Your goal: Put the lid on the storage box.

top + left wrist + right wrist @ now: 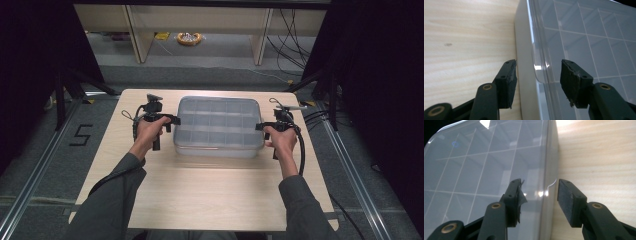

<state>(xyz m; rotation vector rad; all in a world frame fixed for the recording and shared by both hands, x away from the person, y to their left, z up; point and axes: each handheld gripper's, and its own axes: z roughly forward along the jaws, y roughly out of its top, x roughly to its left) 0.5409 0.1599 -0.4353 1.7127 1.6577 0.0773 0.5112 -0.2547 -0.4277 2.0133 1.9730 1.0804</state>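
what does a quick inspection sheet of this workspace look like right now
surface: light wooden table, bare around the box
job's things: clear compartment box, lid on, flat at the middle of the table; its divided cells look empty
clutter: nothing seen on the table
grippers: left tool straddles the box's left rim, pads off it, open; right tool does the same at the right rim, open
cables: a black cable trails from the right tool along the forearm; loose cables on the floor behind
surroundings: floor marking 5 left of the table; pale shelf frame and an orange ring-shaped thing behind; dark curtains at both sides
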